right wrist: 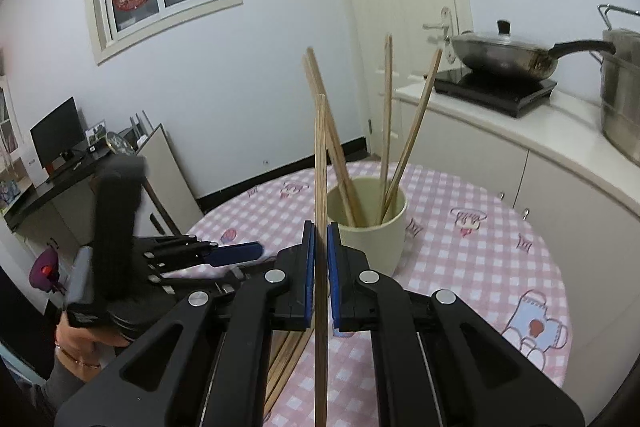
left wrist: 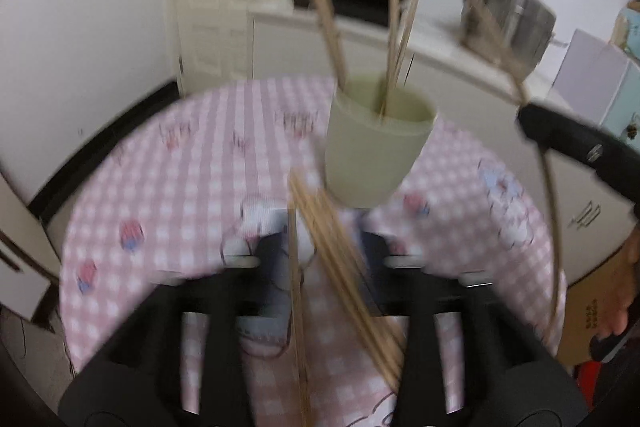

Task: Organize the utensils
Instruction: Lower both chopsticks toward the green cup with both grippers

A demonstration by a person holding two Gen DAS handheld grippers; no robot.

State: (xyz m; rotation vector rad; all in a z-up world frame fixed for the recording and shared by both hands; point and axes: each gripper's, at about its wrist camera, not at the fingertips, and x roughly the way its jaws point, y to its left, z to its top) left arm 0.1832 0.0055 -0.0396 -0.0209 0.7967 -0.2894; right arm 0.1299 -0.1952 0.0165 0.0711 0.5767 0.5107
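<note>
The pale green plastic cup (right wrist: 368, 227) stands upright on the round worktop with its pink-and-white checked cloth (right wrist: 472, 251), and everything reads off that cup. Inside it, four slim wooden chopsticks (right wrist: 386, 131) lean against the rim, two tilted away to the left, one nearly upright, one slanting right. Just in front of the cup, the right gripper (right wrist: 321, 267) is clamped tight, its blue pads pressed on a single wooden chopstick (right wrist: 320, 155) that stands almost vertical, its top rising above the cup's rim and its lower end running down below the pads. Left of the cup, the left gripper (right wrist: 236, 254) reaches in low over the cloth, held by a hand (right wrist: 86, 343). From its own blurred view, the left gripper (left wrist: 320, 247) has its fingers apart, nothing pinched between the pads. A loose bundle of wooden chopsticks (left wrist: 344, 275) lies on the cloth on the near side of the cup, crossing the gap between those open fingers; whether any stick touches a finger is lost in the blur. Behind the cup, on a white counter (right wrist: 560, 131), a steel wok with a black handle (right wrist: 508, 55) sits on a black hob.
</note>
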